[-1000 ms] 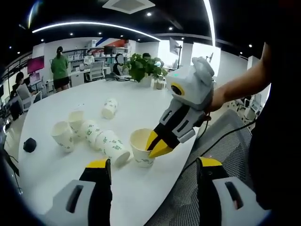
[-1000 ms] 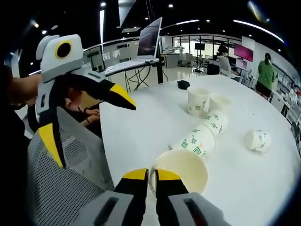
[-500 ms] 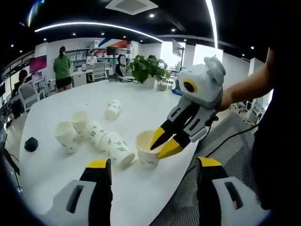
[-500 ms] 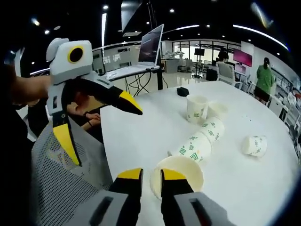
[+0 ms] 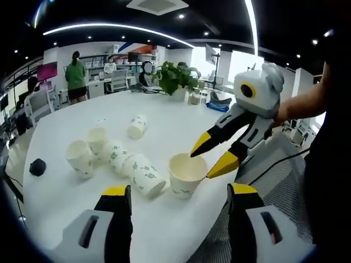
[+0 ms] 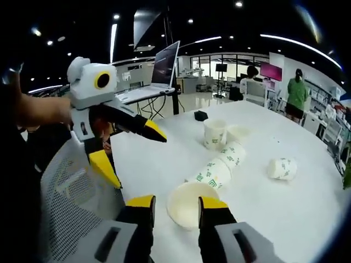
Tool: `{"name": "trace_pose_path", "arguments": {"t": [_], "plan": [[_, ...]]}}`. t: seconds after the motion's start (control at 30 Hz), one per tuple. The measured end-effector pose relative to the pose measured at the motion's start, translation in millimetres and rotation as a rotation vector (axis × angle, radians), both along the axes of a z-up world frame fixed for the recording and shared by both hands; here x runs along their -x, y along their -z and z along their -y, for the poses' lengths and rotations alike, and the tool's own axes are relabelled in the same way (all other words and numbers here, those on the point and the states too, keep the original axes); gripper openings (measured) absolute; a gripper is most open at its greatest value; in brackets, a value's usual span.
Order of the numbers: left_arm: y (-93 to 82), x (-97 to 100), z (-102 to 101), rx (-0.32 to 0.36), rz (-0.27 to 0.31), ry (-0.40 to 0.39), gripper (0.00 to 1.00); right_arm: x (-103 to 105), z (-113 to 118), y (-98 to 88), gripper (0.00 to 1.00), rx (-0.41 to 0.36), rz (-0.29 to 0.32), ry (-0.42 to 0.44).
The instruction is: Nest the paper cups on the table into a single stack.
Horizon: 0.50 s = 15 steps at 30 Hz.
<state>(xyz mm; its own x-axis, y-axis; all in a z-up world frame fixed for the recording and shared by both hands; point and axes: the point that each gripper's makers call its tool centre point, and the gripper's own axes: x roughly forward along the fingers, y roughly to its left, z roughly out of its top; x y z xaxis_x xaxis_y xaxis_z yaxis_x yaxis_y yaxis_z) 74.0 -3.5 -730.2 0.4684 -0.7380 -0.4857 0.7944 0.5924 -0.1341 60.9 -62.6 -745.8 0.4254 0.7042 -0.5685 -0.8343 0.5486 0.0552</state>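
right gripper (image 6: 176, 204) open | upright cup (image 5: 187, 174) free | left gripper (image 5: 176, 192) open

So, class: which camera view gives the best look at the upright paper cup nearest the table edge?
The left gripper view: the upright cup shows whole, with rim, wall and print. In the right gripper view the same cup sits between that gripper's jaws, mostly rim and inside showing.
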Motion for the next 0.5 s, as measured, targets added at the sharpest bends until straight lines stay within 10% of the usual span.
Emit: {"name": "trace_pose_path", "arguments": {"t": [0.5], "plan": [[21.6,-32.0,-4,-0.010,-0.067,-0.097,0.64,3,26,-6.2,0.59,-0.069,0.025,0.112]]}}
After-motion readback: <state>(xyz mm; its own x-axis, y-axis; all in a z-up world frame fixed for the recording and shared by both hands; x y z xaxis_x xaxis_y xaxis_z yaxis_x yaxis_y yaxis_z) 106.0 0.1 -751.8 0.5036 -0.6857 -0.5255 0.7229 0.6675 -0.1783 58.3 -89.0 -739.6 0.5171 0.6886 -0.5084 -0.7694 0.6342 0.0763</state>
